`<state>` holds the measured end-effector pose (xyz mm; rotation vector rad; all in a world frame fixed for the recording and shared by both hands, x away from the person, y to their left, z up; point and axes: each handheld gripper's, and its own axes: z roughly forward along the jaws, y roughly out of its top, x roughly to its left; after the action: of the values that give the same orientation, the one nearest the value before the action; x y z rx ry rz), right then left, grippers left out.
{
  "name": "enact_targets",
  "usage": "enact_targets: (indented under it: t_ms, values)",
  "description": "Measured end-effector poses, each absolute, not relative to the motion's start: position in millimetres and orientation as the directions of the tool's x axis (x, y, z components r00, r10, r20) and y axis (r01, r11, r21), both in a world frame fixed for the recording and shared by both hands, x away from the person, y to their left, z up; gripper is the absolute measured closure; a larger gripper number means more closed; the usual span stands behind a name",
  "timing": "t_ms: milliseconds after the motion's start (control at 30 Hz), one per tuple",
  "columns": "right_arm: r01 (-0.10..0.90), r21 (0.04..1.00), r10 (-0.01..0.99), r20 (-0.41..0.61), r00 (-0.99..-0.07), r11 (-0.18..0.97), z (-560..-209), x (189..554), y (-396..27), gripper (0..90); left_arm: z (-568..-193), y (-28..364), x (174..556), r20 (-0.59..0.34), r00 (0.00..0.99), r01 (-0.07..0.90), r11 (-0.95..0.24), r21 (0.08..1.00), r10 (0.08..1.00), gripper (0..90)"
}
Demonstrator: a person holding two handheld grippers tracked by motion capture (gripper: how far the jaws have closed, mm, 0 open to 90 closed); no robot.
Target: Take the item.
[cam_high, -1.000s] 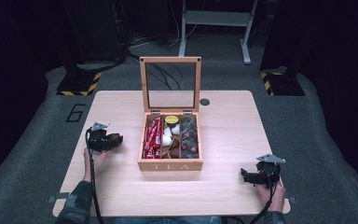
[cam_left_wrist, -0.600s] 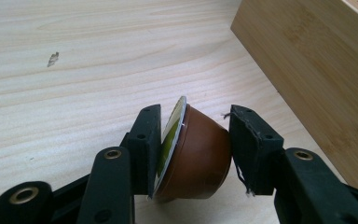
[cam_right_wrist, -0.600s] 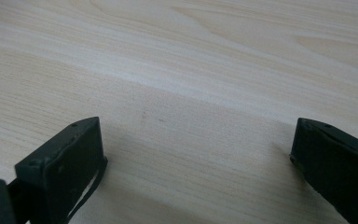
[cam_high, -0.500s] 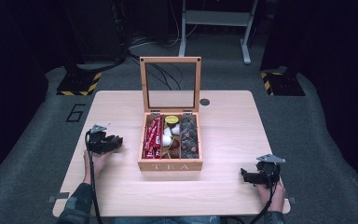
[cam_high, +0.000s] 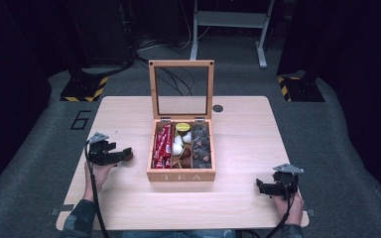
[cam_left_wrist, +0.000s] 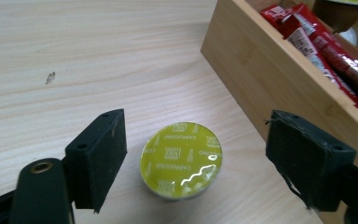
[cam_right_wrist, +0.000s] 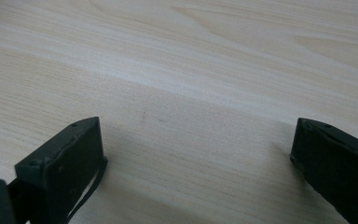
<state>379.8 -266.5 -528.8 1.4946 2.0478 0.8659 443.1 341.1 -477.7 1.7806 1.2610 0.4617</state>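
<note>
A coffee capsule (cam_left_wrist: 182,161) with a yellow foil lid stands on the table, just left of the wooden tea box (cam_high: 181,176). My left gripper (cam_left_wrist: 200,151) has just been opening; its pads (cam_left_wrist: 100,156) stand apart on either side of the capsule without touching it. In the high view the left gripper (cam_high: 125,155) points at the box's left wall, with the capsule (cam_high: 128,157) at its tips. My right gripper (cam_high: 261,187) rests open near the table's front right, and nothing lies between its jaws (cam_right_wrist: 196,154).
The tea box has its glass lid (cam_high: 181,89) upright at the back. Inside are red sachets (cam_high: 162,146), a yellow-lidded capsule (cam_high: 182,127), white pods and dark packets (cam_high: 201,146). A round dark cable hole (cam_high: 218,108) sits behind the box. The box's wooden wall (cam_left_wrist: 270,79) runs close beside the left gripper.
The left gripper's jaws have spread apart and let go of the capsule, which now stands on the table. The right gripper has not moved.
</note>
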Motion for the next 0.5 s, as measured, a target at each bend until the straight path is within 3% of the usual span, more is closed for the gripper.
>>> enact_targets:
  t_ms: [500]
  values:
    - [0.664, 0.719, 0.955, 0.002, -0.298, 0.205, -529, 380, -266, 1.9, -469, 358, 391, -0.118, 0.412, 0.524, -0.129, 0.842, 0.903, 12.5]
